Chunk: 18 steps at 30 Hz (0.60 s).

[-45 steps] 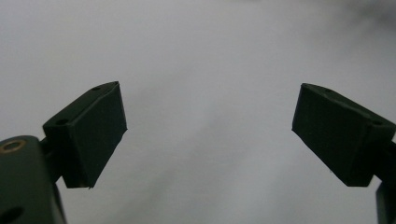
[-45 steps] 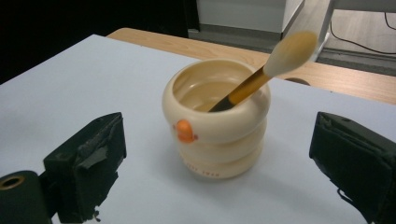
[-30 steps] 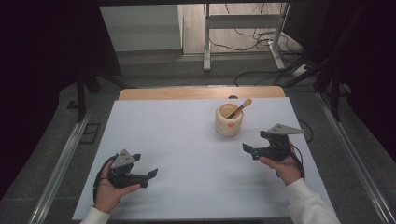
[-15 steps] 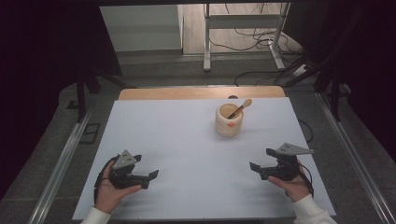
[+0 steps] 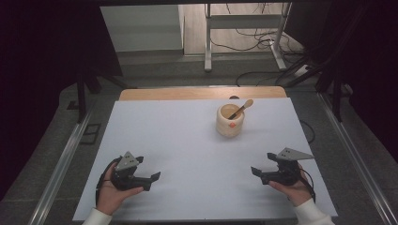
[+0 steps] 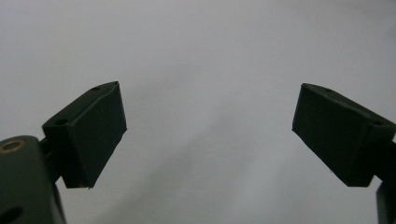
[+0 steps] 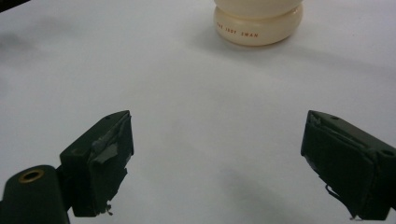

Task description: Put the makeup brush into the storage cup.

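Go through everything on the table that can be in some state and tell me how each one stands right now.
Cream pot: upright on the white table, open at the top, nothing gripping it.
Wooden spoon: standing in the pot, handle leaning out over the rim.
Left claw: jaws open, nothing between them, low over the table.
Right claw: jaws open with nothing between them, just closed in slightly, aimed toward the pot.

Cream jar (image 7: 258, 24), small red capitals low on its rounded base, reading roughly "THE JUDY SWAN", letters tiny, middle word uncertain
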Each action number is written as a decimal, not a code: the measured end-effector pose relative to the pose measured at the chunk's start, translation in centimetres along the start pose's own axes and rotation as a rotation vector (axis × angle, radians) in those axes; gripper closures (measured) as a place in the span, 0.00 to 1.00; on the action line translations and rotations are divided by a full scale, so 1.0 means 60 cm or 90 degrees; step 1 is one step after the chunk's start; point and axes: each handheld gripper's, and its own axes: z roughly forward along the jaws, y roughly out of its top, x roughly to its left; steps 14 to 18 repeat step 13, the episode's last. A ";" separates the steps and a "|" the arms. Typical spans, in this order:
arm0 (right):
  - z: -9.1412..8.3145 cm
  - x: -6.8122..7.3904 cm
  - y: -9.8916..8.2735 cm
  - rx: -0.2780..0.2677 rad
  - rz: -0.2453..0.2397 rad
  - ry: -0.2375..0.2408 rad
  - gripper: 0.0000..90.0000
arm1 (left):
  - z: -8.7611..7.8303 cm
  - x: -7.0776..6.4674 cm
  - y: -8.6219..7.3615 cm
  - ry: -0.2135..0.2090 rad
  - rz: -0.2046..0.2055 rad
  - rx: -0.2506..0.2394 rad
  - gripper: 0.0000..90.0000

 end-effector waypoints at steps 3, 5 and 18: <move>0.000 0.000 0.000 -0.001 -0.002 0.000 0.11 | 0.000 0.000 0.000 0.000 -0.001 0.000 0.12; 0.000 0.000 0.000 -0.002 -0.002 0.001 0.11 | 0.001 0.000 0.001 -0.001 -0.001 -0.001 0.12; -0.001 -0.005 0.002 -0.009 0.003 0.004 0.12 | 0.002 0.001 0.003 -0.001 -0.006 -0.003 0.12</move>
